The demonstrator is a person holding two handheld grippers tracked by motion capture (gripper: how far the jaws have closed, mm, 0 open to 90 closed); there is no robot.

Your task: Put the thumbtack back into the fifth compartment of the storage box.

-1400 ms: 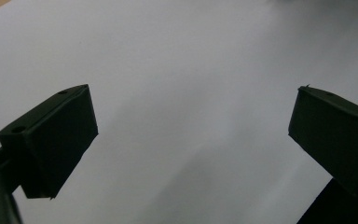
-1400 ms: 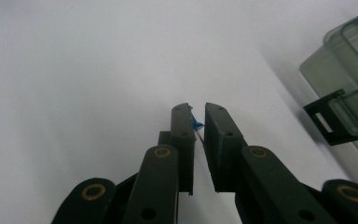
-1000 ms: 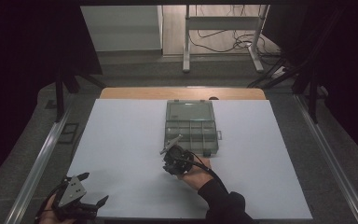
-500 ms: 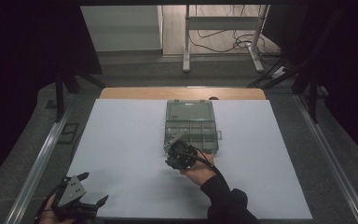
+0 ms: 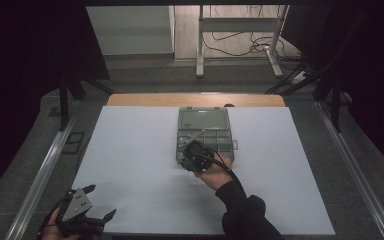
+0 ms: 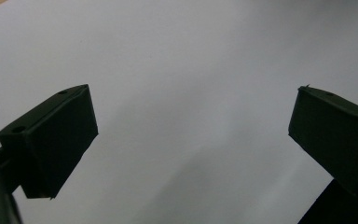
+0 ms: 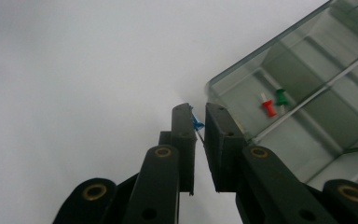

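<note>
1. Blue pushpin (image 7: 196, 125) sits pinched between the nearly closed jaws of the right gripper (image 7: 197, 122), just beside the near corner of the clear compartment box (image 7: 307, 93).
2. Red pushpin (image 7: 268, 108) and green pushpin (image 7: 281, 97) lie together in one compartment.
3. Left gripper (image 5: 82, 210) rests at the white bench's (image 5: 130, 150) near-left corner, jaws spread wide, holding nothing.
</note>
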